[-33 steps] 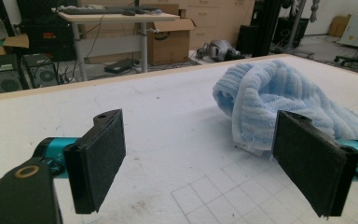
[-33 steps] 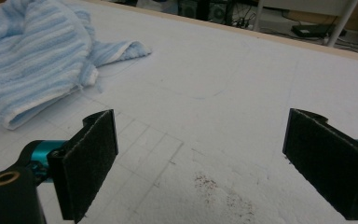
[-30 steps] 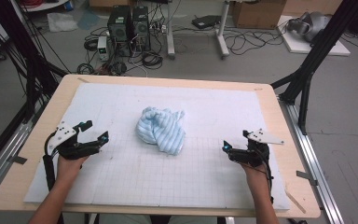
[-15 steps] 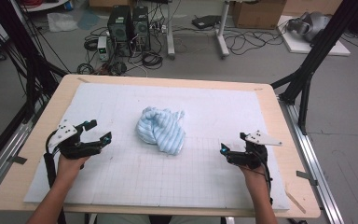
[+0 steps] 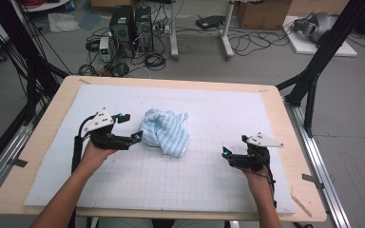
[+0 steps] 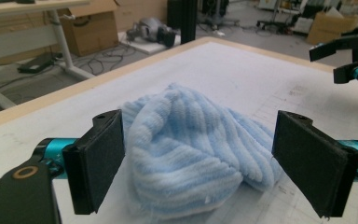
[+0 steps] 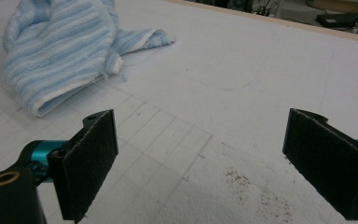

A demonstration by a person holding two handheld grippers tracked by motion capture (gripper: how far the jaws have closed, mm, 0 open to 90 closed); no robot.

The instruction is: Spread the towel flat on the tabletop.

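The blue striped towel (image 5: 164, 132) lies crumpled near the middle of the white gridded mat (image 5: 209, 180) on the worktop (image 5: 294, 137). Compared with one second ago, the left gripper (image 5: 129, 127) has moved toward the towel: it was well apart from it, and now its tips are just beside the towel's left edge. In the left gripper view the jaws stand wide apart, released, with the towel (image 6: 191, 149) between them and nothing grasped. The right gripper (image 5: 226, 153) has stayed almost at the same place, well apart from the towel, its jaws also released and wide above the bare mat (image 7: 242, 70).
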